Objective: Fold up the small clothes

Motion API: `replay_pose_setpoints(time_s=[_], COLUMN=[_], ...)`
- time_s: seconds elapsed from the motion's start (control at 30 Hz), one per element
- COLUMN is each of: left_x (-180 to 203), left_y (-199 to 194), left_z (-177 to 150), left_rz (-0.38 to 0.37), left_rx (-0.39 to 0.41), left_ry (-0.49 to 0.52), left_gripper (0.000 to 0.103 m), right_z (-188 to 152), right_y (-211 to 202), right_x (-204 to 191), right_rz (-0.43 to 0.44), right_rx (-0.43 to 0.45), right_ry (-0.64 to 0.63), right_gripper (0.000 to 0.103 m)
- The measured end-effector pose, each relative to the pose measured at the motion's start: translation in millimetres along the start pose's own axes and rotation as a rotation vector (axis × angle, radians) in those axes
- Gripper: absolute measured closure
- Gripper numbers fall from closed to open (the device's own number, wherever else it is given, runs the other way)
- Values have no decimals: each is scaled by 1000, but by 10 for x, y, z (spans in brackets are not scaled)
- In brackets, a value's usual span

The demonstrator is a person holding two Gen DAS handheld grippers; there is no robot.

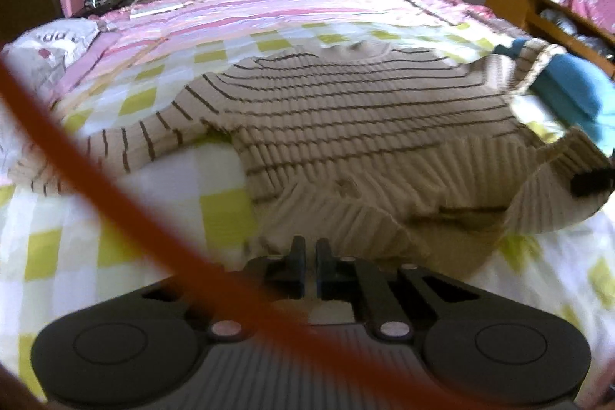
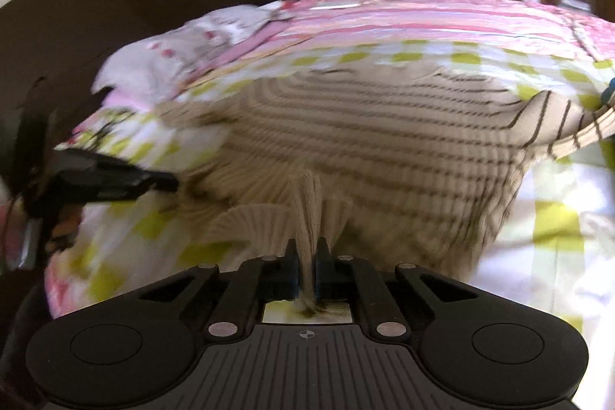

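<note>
Striped beige sweater [image 1: 346, 125] lying spread on checked yellow-white bedsheet [image 1: 226, 210], one sleeve [image 1: 127, 145] trailing off to left in left view. Left gripper [image 1: 310, 246] sitting at ribbed hem, jaws nearly together; fabric between pads not clearly showing, so grip uncertain. Right gripper [image 2: 306, 248] pinching bunched fold of hem, jaws clamped tight, fabric lifting off sheet. Orange cable [image 1: 127, 202] crossing left view. Pink striped blanket [image 1: 269, 6] lying beyond sweater.

A beige ribbed-knit sweater [image 1: 346, 125] with thin dark stripes is lying spread across the bed, neckline toward the far side. One sleeve is stretching out flat to the left, while its ribbed hem is rising in bunched folds at both near corners.
</note>
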State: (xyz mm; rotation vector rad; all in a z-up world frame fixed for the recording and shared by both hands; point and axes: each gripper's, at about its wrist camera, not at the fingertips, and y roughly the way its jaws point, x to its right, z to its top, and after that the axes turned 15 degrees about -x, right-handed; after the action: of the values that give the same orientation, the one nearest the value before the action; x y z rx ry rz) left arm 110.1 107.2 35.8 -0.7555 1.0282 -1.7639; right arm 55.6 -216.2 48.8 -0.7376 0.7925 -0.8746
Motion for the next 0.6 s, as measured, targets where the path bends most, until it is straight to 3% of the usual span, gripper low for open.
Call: replay_pose_setpoints(time_s=[0.1, 0.23, 0.33, 0.4, 0.6], left_x=[80, 158, 163, 150, 38], left_y=[-123, -265, -298, -287, -120], left_z=[-207, -363, -293, -198, 177], left_rz=[-12, 31, 69, 78, 93], left_rx=[7, 53, 95, 132, 171], left_ry=[1, 12, 26, 35, 93], left_gripper=[90, 89, 70, 51, 33], right_z=[-237, -488, -555, -525, -513], right_y=[-68, -23, -3, 31, -8], right_x=[-154, -265, -311, -335, -381], right_rz=[4, -42, -76, -97, -121], right_rx=[-48, -138, -172, -187, -195], right_ry=[-86, -171, -204, -207, -210], right_gripper=[97, 97, 95, 91, 90])
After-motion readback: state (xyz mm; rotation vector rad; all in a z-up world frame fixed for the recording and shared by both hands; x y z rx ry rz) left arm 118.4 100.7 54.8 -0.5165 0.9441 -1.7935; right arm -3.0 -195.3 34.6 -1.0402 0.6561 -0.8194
